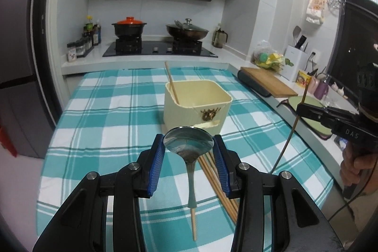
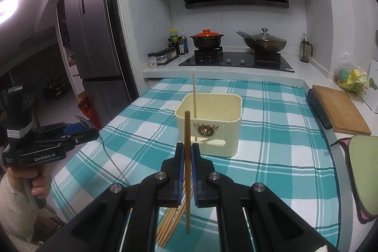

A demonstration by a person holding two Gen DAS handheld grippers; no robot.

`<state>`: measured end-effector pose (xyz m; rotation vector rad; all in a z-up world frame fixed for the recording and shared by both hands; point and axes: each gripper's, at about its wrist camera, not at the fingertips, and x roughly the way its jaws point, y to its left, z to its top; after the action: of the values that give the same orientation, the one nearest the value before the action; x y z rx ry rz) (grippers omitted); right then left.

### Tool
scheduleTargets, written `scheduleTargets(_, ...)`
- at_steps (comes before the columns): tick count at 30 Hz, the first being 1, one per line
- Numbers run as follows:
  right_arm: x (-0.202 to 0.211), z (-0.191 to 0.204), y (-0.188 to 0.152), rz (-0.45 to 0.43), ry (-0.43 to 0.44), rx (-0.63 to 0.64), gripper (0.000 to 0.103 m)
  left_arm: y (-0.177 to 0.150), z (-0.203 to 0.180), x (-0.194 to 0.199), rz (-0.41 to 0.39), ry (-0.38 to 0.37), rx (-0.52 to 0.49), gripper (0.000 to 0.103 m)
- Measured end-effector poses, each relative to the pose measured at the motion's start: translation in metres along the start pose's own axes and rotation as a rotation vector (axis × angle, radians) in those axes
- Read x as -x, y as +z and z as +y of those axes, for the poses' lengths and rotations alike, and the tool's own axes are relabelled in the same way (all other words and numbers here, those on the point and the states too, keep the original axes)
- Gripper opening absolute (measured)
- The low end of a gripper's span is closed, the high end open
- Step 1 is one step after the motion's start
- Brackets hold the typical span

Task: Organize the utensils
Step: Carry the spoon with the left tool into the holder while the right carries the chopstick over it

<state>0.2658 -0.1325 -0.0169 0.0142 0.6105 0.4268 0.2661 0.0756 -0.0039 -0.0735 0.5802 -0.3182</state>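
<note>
My left gripper (image 1: 188,145) is shut on a steel spoon (image 1: 189,143), held by its bowl with the handle hanging down above the cloth. My right gripper (image 2: 187,152) is shut on a single brown chopstick (image 2: 187,134), held upright; it also shows at the right of the left wrist view (image 1: 298,110). A cream square utensil holder (image 1: 197,103) (image 2: 210,122) stands on the checked tablecloth ahead of both grippers, with one chopstick (image 1: 171,83) (image 2: 194,96) leaning inside. Several loose chopsticks (image 1: 219,183) (image 2: 169,223) lie on the cloth below the grippers.
The teal checked tablecloth (image 1: 106,115) covers the table. A wooden cutting board (image 2: 340,110) and a green mat (image 2: 363,171) lie on the counter to the right. A stove with two pots (image 2: 236,56) is behind. A fridge (image 2: 94,39) stands left.
</note>
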Motion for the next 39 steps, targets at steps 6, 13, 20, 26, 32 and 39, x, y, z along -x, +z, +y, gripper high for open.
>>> scheduleTargets(6, 0.003, 0.000, 0.015, -0.026, -0.008, -0.005, 0.006, 0.025, 0.004, 0.004, -0.003, -0.033, 0.018, 0.042)
scheduleTargets(13, -0.002, -0.011, 0.061, -0.082, -0.018, -0.001, 0.006, 0.093, 0.008, -0.002, -0.052, -0.062, 0.020, 0.042)
scheduleTargets(20, -0.018, -0.027, 0.133, -0.209, -0.058, 0.006, 0.006, 0.165, 0.020, -0.044, -0.120, -0.031, 0.066, 0.042)
scheduleTargets(26, -0.059, -0.039, 0.166, -0.277, -0.110, 0.063, 0.006, 0.178, 0.024, -0.112, -0.084, 0.010, 0.079, 0.041)
scheduleTargets(32, -0.126, -0.062, 0.160, -0.134, -0.091, 0.026, 0.006, 0.157, 0.025, -0.183, 0.055, 0.034, 0.081, 0.041)
scheduleTargets(39, -0.197, -0.078, 0.126, 0.094, -0.076, -0.030, 0.006, 0.134, 0.026, -0.238, 0.175, 0.054, 0.090, 0.041)
